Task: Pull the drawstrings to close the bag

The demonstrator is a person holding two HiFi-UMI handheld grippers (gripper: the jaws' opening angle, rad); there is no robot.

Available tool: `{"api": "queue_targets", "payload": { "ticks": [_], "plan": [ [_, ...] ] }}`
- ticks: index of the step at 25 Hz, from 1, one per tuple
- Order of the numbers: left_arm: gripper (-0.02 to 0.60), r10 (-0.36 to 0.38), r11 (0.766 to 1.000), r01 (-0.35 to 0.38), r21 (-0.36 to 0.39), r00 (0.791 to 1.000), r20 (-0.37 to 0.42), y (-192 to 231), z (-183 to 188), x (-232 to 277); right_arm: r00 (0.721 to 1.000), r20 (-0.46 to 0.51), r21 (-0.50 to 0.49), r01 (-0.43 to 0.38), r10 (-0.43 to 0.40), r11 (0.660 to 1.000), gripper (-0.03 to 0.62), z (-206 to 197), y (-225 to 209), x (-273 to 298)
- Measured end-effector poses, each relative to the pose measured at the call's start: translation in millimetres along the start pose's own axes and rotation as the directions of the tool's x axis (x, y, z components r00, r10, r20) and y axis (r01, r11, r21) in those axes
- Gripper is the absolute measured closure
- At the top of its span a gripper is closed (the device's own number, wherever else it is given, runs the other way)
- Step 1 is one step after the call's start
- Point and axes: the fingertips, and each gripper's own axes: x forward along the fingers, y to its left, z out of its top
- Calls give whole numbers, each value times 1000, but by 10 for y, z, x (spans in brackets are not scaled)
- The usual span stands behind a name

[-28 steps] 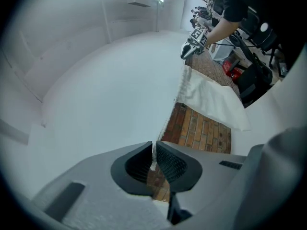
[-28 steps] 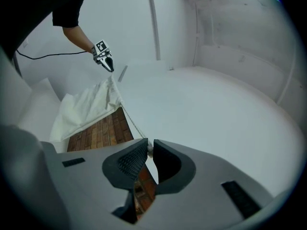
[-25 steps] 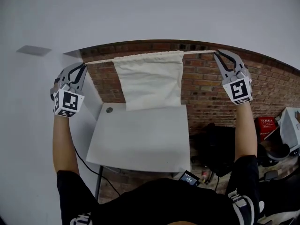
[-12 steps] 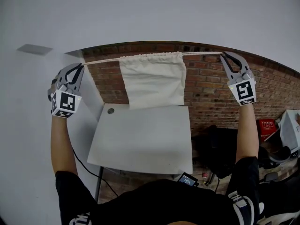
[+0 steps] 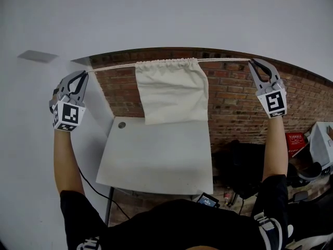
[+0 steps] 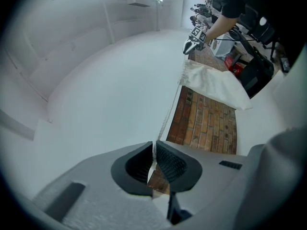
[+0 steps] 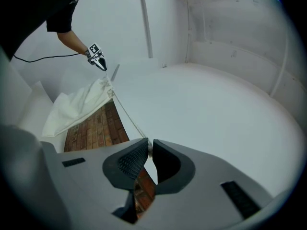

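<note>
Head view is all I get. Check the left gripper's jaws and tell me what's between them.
Observer: The left gripper is shut on the left drawstring, clamped right at its tips.
Operator: Now the right one.
Observer: The right gripper is shut on the right drawstring, also at the very tips.
Operator: Describe the bag's mouth from there.
Observer: The bag looks gathered where that cord enters it.

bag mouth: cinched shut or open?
Not closed. The bag has a puckered top hem spanning nearly its full width on the taut drawstring.
</note>
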Motion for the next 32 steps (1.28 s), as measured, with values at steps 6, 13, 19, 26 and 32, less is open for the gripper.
{"api": "queue_targets", "payload": {
  "ticks": [6,13,19,26,32],
  "plan": [
    [546,24,1000,-24,14,1000,8,94,-45,-67,1000,-2,-15,8,-8,1000,554,15,-77,-37],
    [546,46,999,-46,29,999,12,233,-73,-97,1000,-4,2,25,-25,1000,556,-32,-180,-40],
    [546,49,998,-49,28,999,6,257,-144,-118,1000,-5,9,31,-31,999,556,-48,-209,-33],
    [546,43,999,-43,29,999,-9,261,-241,-189,999,-2,32,32,-32,999,556,-106,-252,-72],
    [547,57,998,-57,33,998,6,334,-250,-286,999,-3,53,39,-39,998,556,-118,-292,-121]
  ]
}}
